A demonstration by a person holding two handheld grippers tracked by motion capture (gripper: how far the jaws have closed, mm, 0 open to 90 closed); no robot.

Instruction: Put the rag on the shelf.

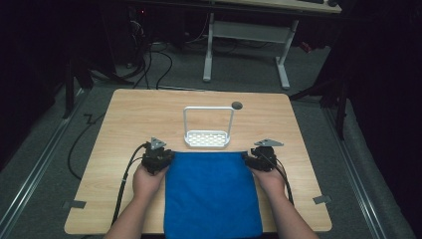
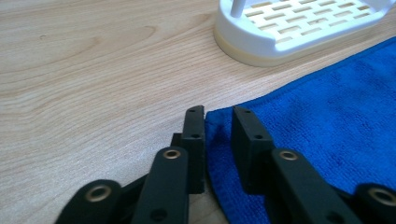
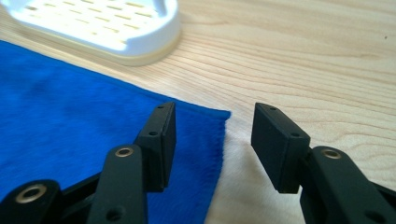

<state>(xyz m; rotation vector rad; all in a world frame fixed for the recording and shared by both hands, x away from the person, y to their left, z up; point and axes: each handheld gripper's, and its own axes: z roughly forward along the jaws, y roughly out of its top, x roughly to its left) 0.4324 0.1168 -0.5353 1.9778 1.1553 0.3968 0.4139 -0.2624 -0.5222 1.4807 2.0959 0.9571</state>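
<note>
A blue cloth (image 1: 211, 191) lies flat on the wooden table (image 1: 129, 114), reaching from the near edge to its middle. My left gripper (image 1: 166, 157) sits at the cloth's far left corner. In the left gripper view the jaws (image 2: 218, 114) stand a narrow gap apart with that corner of the cloth (image 2: 327, 116) between them, not visibly pinched. My right gripper (image 1: 250, 158) is at the far right corner. Its jaws (image 3: 215, 113) stand wide open astride the corner of the cloth (image 3: 70, 107).
A white slotted tray with a tall wire handle (image 1: 207, 138) stands just beyond the cloth's far edge, close to both grippers (image 2: 280, 28) (image 3: 107, 23). A dark round hole (image 1: 237, 105) sits near the table's far edge. Bare wood flanks the cloth.
</note>
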